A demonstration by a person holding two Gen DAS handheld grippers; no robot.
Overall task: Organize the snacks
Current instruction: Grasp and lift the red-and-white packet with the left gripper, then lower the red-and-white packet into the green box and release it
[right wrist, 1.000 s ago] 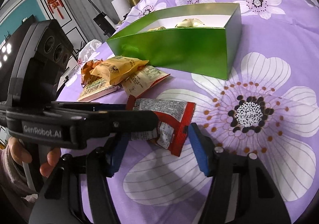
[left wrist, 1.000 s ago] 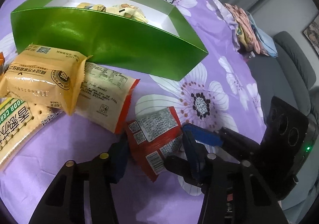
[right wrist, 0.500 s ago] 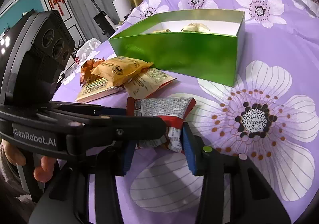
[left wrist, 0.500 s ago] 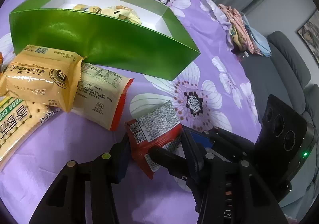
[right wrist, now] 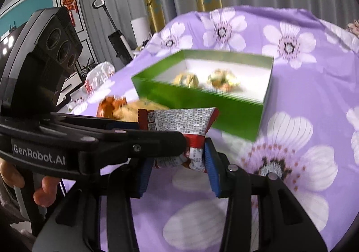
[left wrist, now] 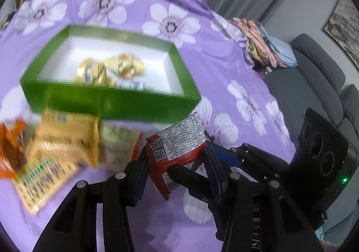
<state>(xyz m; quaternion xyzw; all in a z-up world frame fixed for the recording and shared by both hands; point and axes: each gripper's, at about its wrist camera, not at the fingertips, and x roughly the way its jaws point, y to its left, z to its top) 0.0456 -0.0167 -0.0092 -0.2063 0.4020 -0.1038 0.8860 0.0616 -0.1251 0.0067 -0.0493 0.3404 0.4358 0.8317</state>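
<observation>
A red snack packet [left wrist: 179, 142] with a white printed label is held off the purple flowered cloth by both grippers. My left gripper [left wrist: 176, 166] is shut on its lower part. My right gripper [right wrist: 177, 162] is shut on the same red packet [right wrist: 179, 124], crossing the left one. The green box [left wrist: 107, 99] with a white inside stands behind, holding several yellow wrapped snacks [left wrist: 107, 70]. It also shows in the right wrist view [right wrist: 197, 99].
Yellow and orange snack packets [left wrist: 58, 142] lie in a loose heap on the cloth left of the grippers, in front of the box. Folded cloths [left wrist: 262, 43] sit at the table's far right edge, beside a grey sofa [left wrist: 314, 72].
Both grippers closed on the red packet and lifted it off the cloth. The view rose, so the box's inside now shows.
</observation>
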